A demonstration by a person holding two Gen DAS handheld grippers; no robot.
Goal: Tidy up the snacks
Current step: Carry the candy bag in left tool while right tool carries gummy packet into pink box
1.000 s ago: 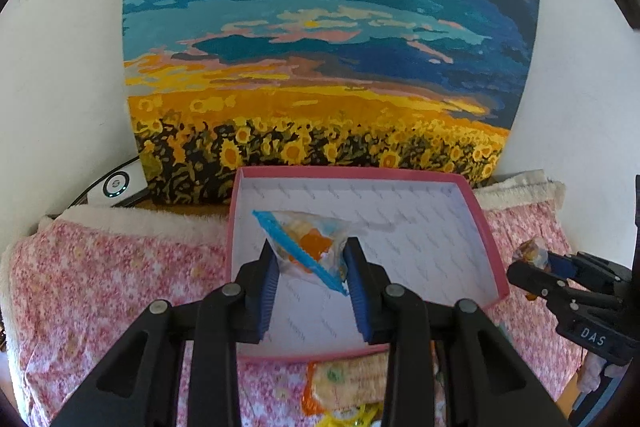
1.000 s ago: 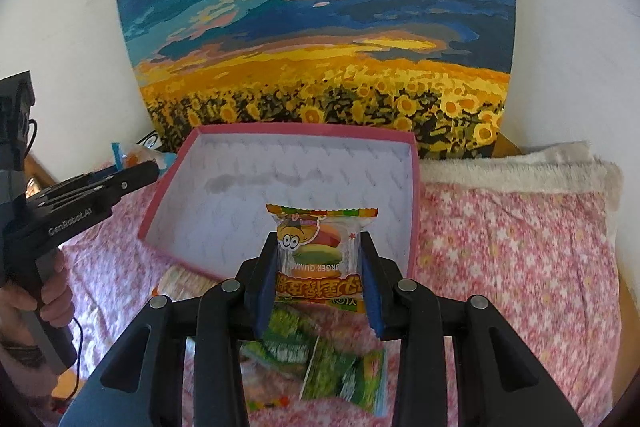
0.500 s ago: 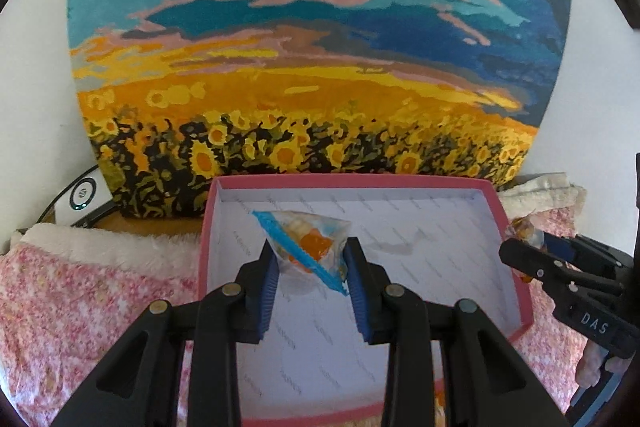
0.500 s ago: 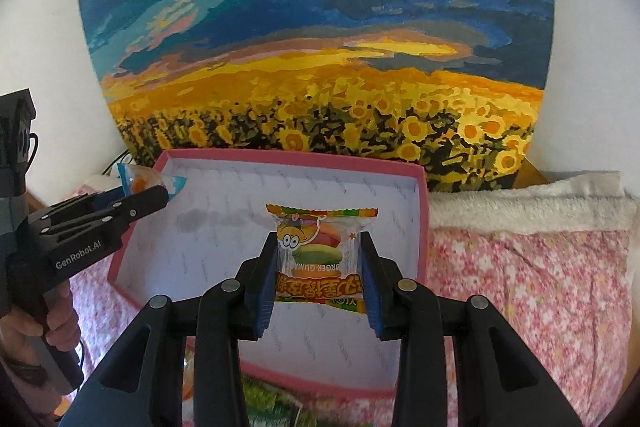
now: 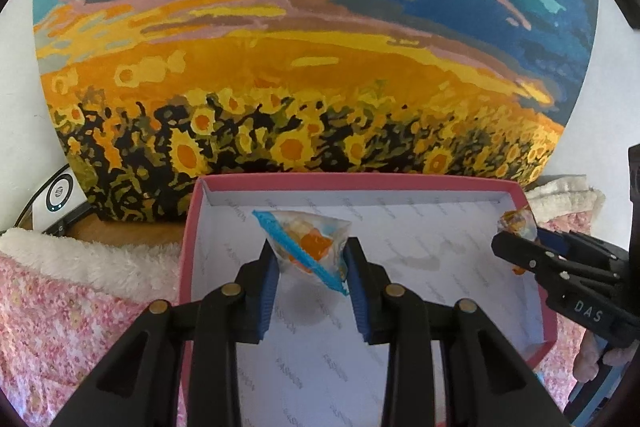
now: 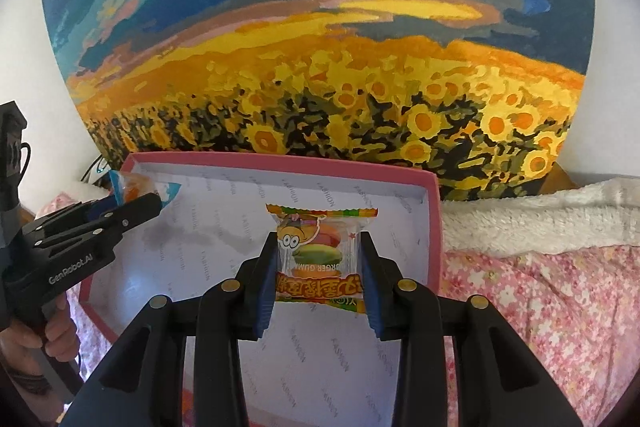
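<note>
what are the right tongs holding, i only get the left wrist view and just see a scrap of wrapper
observer: a burger gummy packet with a cartoon burger printed on it, clamped in the right tongs.
operator: is it over the box
observer: yes, it hangs above the white floor of the pink box, nearer the right wall.
operator: how does my packet look from that side
observer: the clear blue-edged packet pokes out past the tips of the left tongs, near the box's left rear corner.

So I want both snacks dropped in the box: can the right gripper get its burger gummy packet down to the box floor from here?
Probably yes. The right gripper holds the burger gummy packet over the pink box, whose white floor below looks bare; the left gripper sits off to the side.
</note>
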